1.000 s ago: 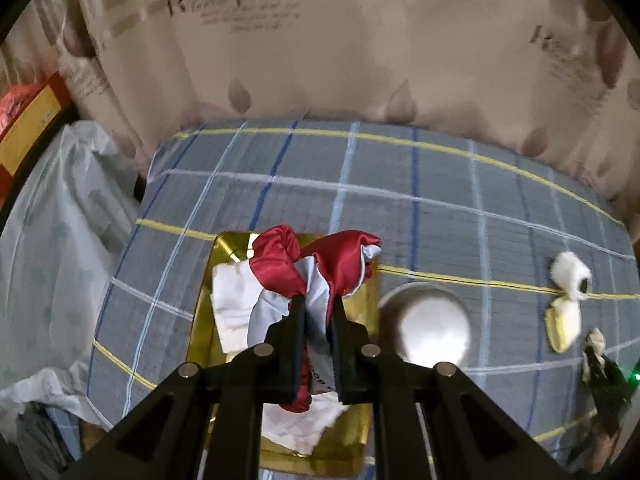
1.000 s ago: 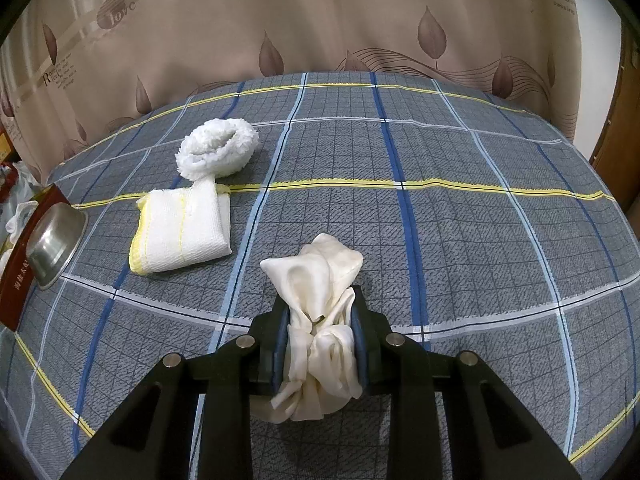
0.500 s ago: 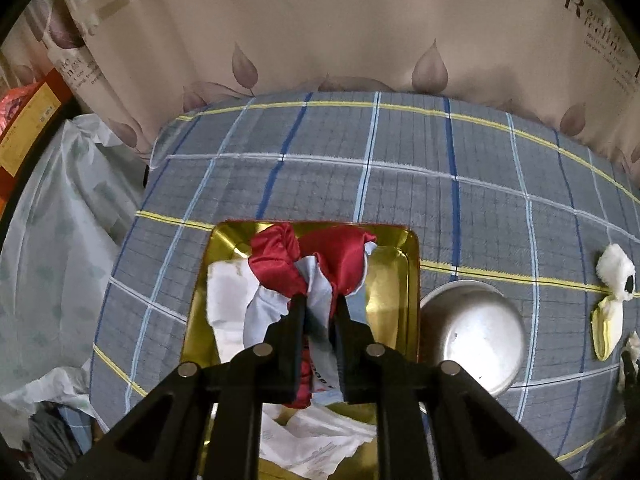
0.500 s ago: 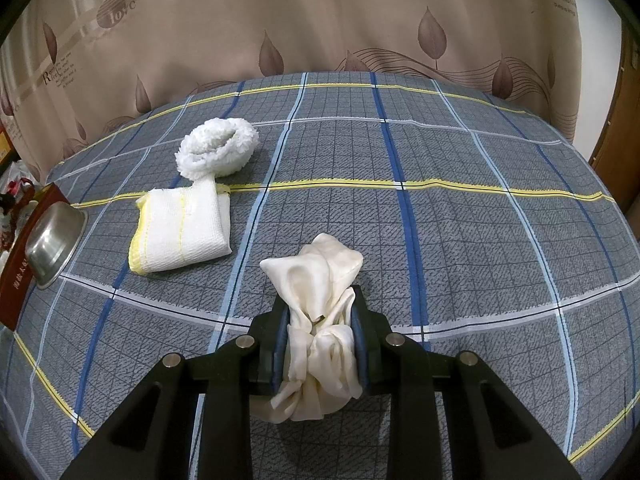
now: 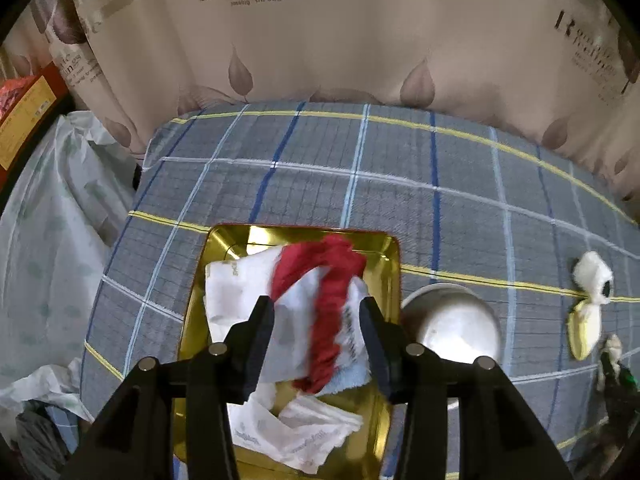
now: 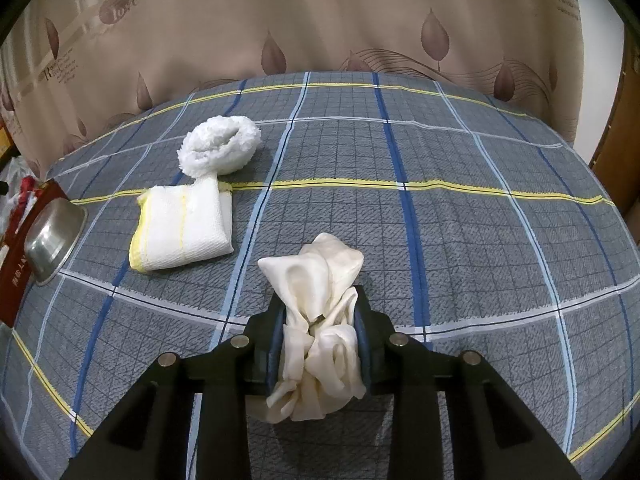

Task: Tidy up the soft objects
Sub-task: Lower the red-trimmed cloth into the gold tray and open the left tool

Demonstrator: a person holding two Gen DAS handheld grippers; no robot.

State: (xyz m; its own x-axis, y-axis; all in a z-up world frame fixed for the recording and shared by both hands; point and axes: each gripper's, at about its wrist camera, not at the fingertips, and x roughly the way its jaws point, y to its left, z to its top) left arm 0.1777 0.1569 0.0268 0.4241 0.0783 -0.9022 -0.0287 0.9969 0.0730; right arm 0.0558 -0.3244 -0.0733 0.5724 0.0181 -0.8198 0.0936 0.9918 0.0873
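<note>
**Left gripper releasing red-and-white cloth into gold tray; right gripper holding cream cloth**

Nearest the left wrist camera, the left gripper (image 5: 316,320) is standing with its jaws apart; they have just been opening, and the red-and-white cloth (image 5: 324,312) is lying loose between them, the pads no longer pressing it. It is sagging onto the white printed cloths (image 5: 236,300) already lying in the gold tray (image 5: 394,264), which suggests the tray is serving as the collecting point. Just right of the tray an upturned steel bowl (image 5: 456,328) is resting on the checked bedcover (image 5: 360,184).

Nearest the right wrist camera, the right gripper (image 6: 320,340) is clamping a bunched cream cloth (image 6: 316,312) above the bedcover, seemingly waiting its turn. Beyond it, a folded white towel with yellow edging (image 6: 184,232) and a fluffy white roll (image 6: 220,144) are lying touching each other, not yet collected.

The left view alone is showing the tray's contents; the right view is showing the tray only as a red edge (image 6: 16,276) behind the bowl, but the outstanding items clearly
</note>
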